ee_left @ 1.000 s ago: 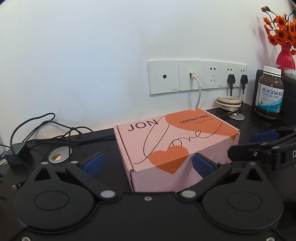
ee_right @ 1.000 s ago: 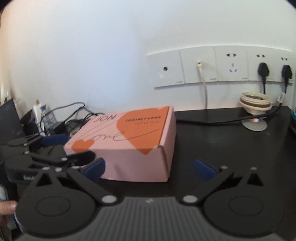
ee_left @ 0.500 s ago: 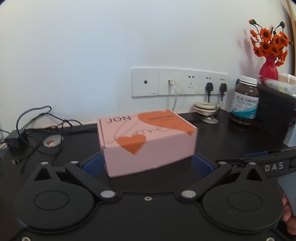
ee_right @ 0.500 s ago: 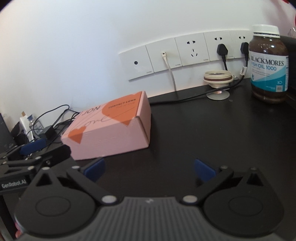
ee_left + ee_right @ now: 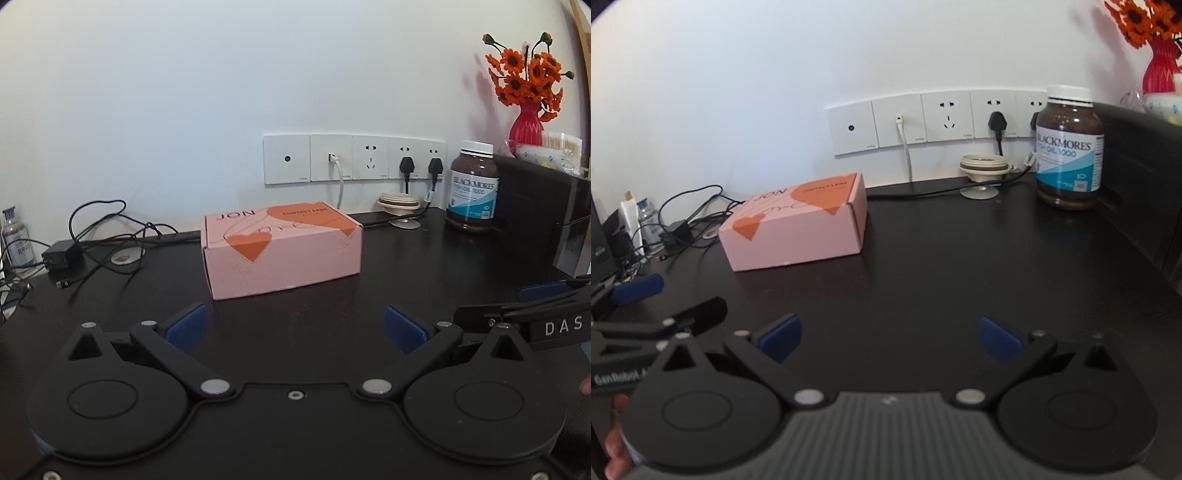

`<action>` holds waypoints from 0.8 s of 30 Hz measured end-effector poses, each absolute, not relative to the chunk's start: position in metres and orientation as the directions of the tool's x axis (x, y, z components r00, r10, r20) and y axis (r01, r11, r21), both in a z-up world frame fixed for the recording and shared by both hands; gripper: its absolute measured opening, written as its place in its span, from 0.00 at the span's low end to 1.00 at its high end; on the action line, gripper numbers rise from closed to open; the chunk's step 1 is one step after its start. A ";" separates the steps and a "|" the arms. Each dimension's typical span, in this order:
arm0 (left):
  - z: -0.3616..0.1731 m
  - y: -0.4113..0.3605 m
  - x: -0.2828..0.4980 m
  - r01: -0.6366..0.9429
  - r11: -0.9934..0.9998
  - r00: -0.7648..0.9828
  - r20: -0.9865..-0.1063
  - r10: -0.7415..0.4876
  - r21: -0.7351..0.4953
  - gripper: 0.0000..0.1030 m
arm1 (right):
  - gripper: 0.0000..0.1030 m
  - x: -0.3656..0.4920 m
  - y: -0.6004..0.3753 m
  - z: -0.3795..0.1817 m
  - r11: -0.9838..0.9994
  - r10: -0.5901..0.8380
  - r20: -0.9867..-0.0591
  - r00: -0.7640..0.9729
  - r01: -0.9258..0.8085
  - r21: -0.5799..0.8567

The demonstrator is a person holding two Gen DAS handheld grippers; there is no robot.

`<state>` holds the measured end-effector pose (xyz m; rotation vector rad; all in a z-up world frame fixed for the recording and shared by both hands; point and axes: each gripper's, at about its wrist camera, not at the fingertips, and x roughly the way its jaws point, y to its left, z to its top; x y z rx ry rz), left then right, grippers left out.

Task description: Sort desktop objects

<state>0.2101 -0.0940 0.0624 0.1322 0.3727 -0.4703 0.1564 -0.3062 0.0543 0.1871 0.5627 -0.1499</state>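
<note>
At the far left of the black desk (image 5: 424, 266), a tangle of black cables (image 5: 99, 236) and a small adapter (image 5: 61, 254) are seen against the wall. The left gripper (image 5: 295, 326) is held low over the desk with its 2 blue-padded fingers spread wide apart and nothing between them. Beyond it, well apart from the pads, a pink box (image 5: 282, 251) printed with orange hearts is set flat on the desk, roughly centred in the left wrist view. Behind the box, a row of 5 wall plates (image 5: 354, 158) is fixed to the white wall, with a white cable and 2 black plugs inserted. To the right, a cream round holder (image 5: 399, 203) is placed near the wall, and a brown fish oil bottle (image 5: 472, 186) is stood upright beside a dark cabinet (image 5: 539, 206). A red vase (image 5: 526, 123) of orange flowers is seen on top. The right gripper (image 5: 888, 338) is likewise held wide open and empty, the box lying to its left and the bottle ahead on its right.
</note>
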 end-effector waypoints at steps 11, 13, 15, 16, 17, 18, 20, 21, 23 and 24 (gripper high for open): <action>0.062 -0.092 0.178 0.427 0.904 0.841 -0.380 -0.385 0.030 1.00 | 0.99 0.120 -0.297 0.051 0.976 -0.150 -0.525 0.838 0.210 0.056; 0.063 -0.092 0.171 0.423 0.906 0.844 -0.377 -0.382 0.029 1.00 | 0.99 0.114 -0.296 0.050 0.975 -0.153 -0.521 0.840 0.215 0.060; 0.061 -0.092 0.164 0.416 0.909 0.841 -0.386 -0.378 0.016 1.00 | 0.99 0.107 -0.297 0.048 0.974 -0.151 -0.518 0.842 0.217 0.068; 0.059 -0.092 0.161 0.416 0.909 0.837 -0.394 -0.379 0.010 1.00 | 0.99 0.104 -0.297 0.047 0.973 -0.151 -0.521 0.840 0.219 0.071; 0.057 -0.093 0.157 0.421 0.907 0.831 -0.405 -0.381 0.010 1.00 | 0.99 0.101 -0.298 0.046 0.972 -0.153 -0.524 0.838 0.223 0.071; 0.055 -0.094 0.153 0.420 0.907 0.831 -0.409 -0.377 0.016 1.00 | 0.99 0.098 -0.299 0.046 0.971 -0.157 -0.526 0.836 0.227 0.070; 0.052 -0.096 0.143 0.414 0.910 0.835 -0.409 -0.369 0.026 1.00 | 0.99 0.090 -0.299 0.045 0.970 -0.170 -0.525 0.834 0.235 0.060; 0.052 -0.097 0.138 0.411 0.911 0.838 -0.404 -0.366 0.027 1.00 | 0.99 0.086 -0.300 0.045 0.969 -0.178 -0.522 0.834 0.241 0.054; 0.051 -0.097 0.129 0.407 0.913 0.841 -0.398 -0.367 0.019 1.00 | 0.99 0.077 -0.300 0.046 0.967 -0.195 -0.514 0.835 0.253 0.043; 0.052 -0.097 0.126 0.409 0.912 0.837 -0.403 -0.371 0.010 1.00 | 0.99 0.072 -0.300 0.047 0.965 -0.203 -0.510 0.836 0.258 0.038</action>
